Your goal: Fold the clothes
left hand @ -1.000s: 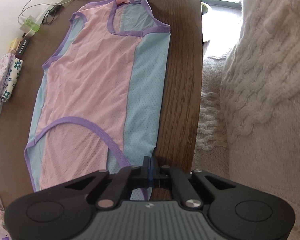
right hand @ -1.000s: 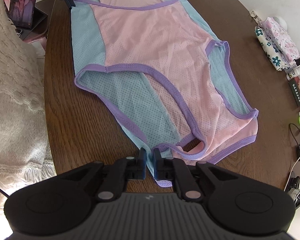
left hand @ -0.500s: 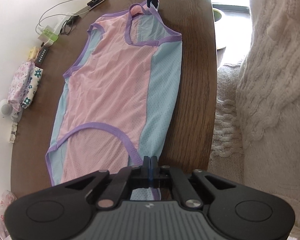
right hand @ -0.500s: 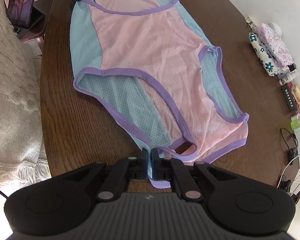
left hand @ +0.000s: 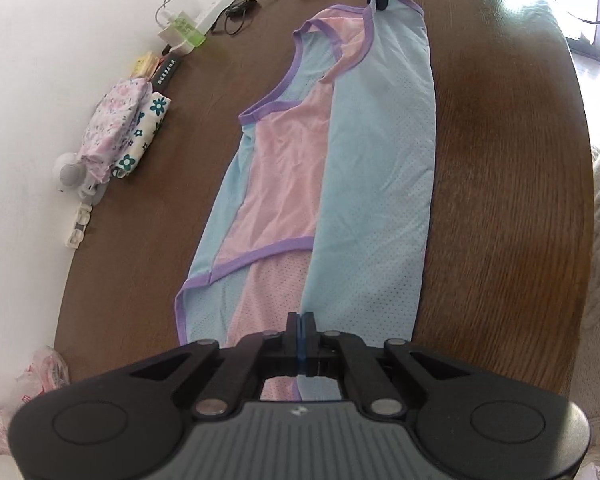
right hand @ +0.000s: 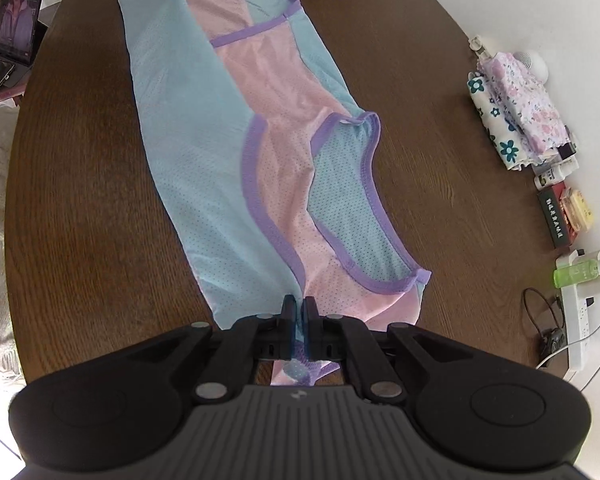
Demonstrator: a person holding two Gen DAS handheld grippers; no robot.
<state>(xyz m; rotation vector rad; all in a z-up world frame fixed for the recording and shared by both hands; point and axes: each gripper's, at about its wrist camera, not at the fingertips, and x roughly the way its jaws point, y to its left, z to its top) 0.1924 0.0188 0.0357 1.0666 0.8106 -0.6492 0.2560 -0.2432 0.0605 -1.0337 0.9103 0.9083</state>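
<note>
**Q:** State of the tongs?

**A:** I read the left gripper [left hand: 300,336] with jaws together, pinching the hem end of the vest [left hand: 340,184]. The right gripper [right hand: 299,322] is likewise clamped on a shoulder strap at the neck end. Each shows in the other's view at 12 o'clock, gripping the far end.

**Q:** And the garment?

**A:** It lies on the wooden table [left hand: 512,200], long axis running 6 to 12 from either gripper, stretched between them. One blue side panel is turned over onto the pink middle; from the left wrist the folded edge sits toward 3 o'clock, the open armhole side toward 9.

**Q:** What does the coming move hinge on?

**A:** My judgement: both held corners share one long edge, so any carry goes crosswise to that axis. Neither hand is nearer, each owning one end. Floral cloths [right hand: 516,108] sit clear at 2 o'clock.
</note>
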